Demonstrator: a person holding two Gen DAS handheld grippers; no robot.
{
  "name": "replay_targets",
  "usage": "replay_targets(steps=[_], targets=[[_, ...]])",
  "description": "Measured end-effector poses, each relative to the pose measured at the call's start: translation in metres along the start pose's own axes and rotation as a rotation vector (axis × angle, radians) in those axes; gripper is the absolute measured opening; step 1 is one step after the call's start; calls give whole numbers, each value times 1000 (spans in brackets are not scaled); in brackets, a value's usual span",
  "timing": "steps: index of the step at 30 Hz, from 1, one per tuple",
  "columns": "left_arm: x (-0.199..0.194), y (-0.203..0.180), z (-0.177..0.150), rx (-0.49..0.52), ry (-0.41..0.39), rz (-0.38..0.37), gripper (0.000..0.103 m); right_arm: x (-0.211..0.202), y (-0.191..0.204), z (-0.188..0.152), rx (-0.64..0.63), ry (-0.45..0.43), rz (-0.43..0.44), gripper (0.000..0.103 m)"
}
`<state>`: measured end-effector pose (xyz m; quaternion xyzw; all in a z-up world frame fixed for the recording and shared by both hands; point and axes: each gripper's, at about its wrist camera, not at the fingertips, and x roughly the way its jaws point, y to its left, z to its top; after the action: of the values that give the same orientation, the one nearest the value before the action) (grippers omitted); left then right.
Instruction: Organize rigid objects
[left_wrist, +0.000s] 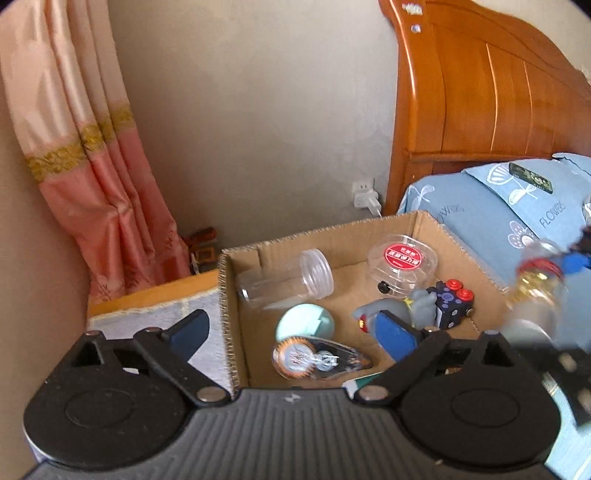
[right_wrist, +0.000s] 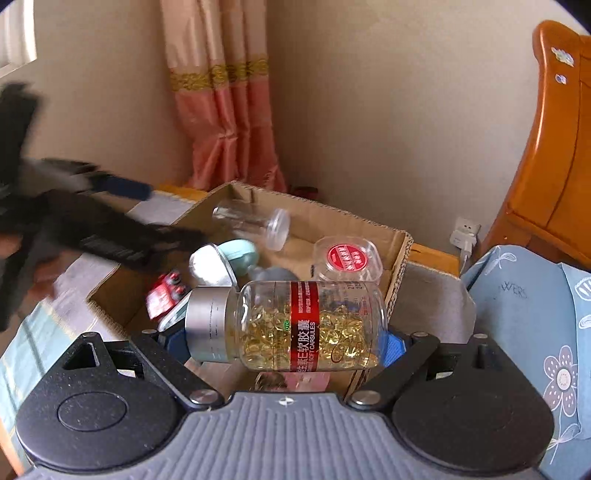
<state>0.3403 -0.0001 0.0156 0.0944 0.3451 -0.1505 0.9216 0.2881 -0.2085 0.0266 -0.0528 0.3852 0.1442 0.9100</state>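
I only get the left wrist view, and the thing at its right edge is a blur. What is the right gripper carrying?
Observer: The right gripper holds a clear capsule bottle of golden softgels with a red label.
Operator: How is it gripped?
Observer: It lies sideways and is held end to end, with one pad at its silver cap and the other at its base.
Operator: Where is it relative to the box?
Observer: It is over the near part of the cardboard box, and as far as I can tell it touches nothing inside.
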Motion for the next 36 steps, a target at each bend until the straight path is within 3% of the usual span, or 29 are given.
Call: replay_targets(steps=[4, 6, 14, 21, 25, 36], targets=[[-19, 3, -6, 10, -33, 9, 97, 18, -3, 10, 40, 22, -30, 96], [-29, 3, -11, 14, -51, 14, 102, 22, -3, 11, 47, 25, -39, 101], [-70, -12, -34, -14, -125, 37, 102, -11, 6, 4, 101, -12, -50, 103], [-106, -43, -61, -26, -103, 91, 102, -53, 26, -26, 149, -35, -167, 103], [-119, -52, -79, -104, -69, 131, 102, -68, 37, -53, 227, -25, -230, 103], [-147, -57, -101, -193, -6, 162, 102, -94, 63, -94, 303, 19, -265, 103]])
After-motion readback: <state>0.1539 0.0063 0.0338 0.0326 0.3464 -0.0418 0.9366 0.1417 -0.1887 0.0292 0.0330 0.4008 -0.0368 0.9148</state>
